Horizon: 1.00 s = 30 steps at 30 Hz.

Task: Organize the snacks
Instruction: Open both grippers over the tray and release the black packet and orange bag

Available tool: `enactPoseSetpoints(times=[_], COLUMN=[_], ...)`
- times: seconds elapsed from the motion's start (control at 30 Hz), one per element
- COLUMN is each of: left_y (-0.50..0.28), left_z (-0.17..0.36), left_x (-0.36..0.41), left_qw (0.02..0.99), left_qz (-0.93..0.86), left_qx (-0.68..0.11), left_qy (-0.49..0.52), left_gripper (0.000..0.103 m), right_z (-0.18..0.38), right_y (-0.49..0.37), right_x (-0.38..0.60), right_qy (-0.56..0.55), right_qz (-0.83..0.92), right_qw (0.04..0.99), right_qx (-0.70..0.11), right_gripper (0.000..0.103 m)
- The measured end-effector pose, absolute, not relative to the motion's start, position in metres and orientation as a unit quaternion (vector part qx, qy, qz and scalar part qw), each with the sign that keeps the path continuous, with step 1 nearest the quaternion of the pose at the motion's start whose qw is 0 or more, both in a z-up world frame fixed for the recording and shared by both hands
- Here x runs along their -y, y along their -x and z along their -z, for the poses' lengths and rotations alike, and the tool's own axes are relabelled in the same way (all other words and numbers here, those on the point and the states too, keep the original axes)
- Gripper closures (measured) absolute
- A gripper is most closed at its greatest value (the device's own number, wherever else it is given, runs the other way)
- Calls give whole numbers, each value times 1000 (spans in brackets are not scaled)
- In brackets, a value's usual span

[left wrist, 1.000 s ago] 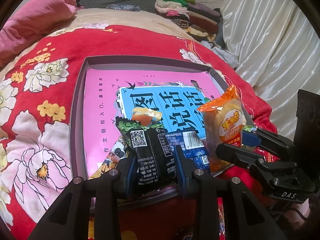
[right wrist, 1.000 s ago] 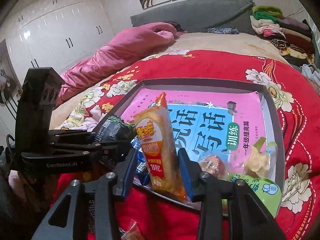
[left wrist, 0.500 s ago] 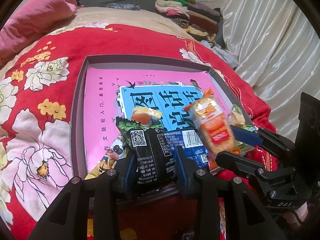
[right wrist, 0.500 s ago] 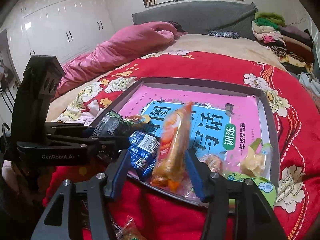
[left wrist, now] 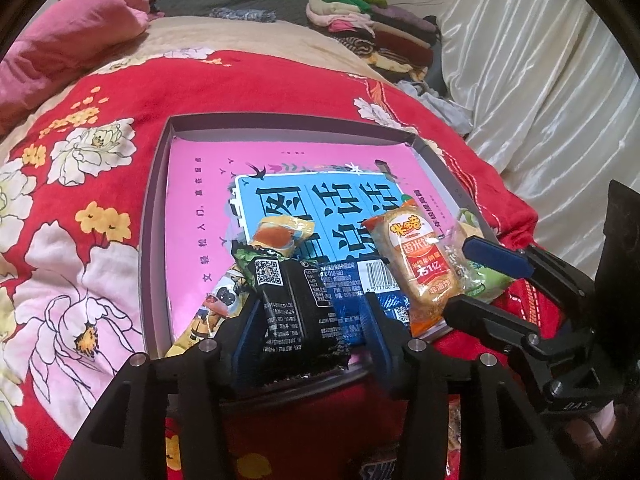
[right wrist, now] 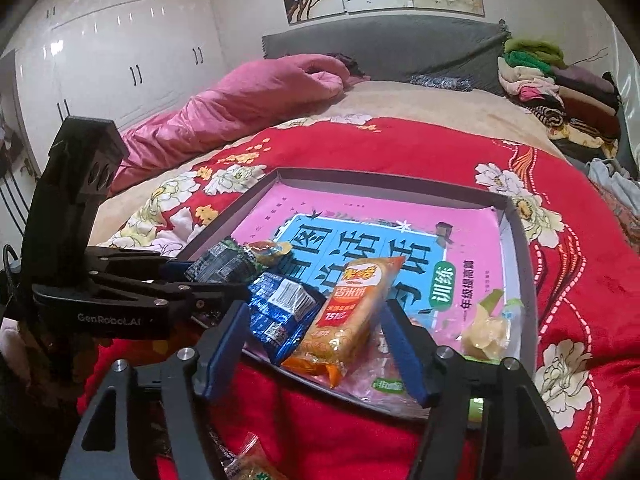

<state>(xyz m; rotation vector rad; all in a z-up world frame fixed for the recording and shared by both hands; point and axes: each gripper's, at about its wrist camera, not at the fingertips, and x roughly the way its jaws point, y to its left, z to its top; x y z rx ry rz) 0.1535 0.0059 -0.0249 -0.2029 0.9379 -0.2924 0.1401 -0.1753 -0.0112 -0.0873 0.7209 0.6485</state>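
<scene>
Your left gripper [left wrist: 308, 320] clamps the black packet [left wrist: 298, 312]; your right gripper [right wrist: 316, 344] gapes around the orange packet [right wrist: 344, 320] at the tray's [right wrist: 516, 240] near edge.

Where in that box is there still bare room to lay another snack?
The far half of the box, over the pink book cover up to the back wall, lies bare. The near edge is crowded: black packet, blue packet, orange packet.

Each fisheye view looks forward along its own gripper's black fingers from low and close at the near edge of the shallow grey cardboard tray [left wrist: 154, 216] on the red floral bedspread [left wrist: 72, 184]. The left view faces toward the white satin curtain [left wrist: 540, 80]; the right view faces the white wardrobe doors [right wrist: 120, 52] and grey headboard [right wrist: 384, 44]. Both share the tray, its pink book cover [right wrist: 472, 236] and the folded clothes pile [right wrist: 560, 92].
</scene>
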Motion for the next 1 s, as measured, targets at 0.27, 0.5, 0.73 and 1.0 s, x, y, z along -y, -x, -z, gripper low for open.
enactPoseSetpoints(times=[0.27, 0.5, 0.73, 1.0], left_y=[-153, -152, -147, -139], left_z=[23, 16, 9, 1], left_x=[-9, -12, -13, -12], left_qw=[877, 881, 884, 887], left_qz=[138, 140, 145, 152], left_qx=[-449, -441, -433, -424], left_qy=[100, 103, 99, 99], left_gripper=[47, 40, 31, 28], right_z=[6, 1, -2, -6], right_y=[-139, -138, -137, -132], right_x=[185, 190, 194, 198], right_qy=[33, 21, 15, 13], right_qz=[-303, -302, -298, -296], right_qw=[892, 897, 900, 901], right_qx=[-333, -321, -318, -316], right_gripper=[27, 21, 21, 21])
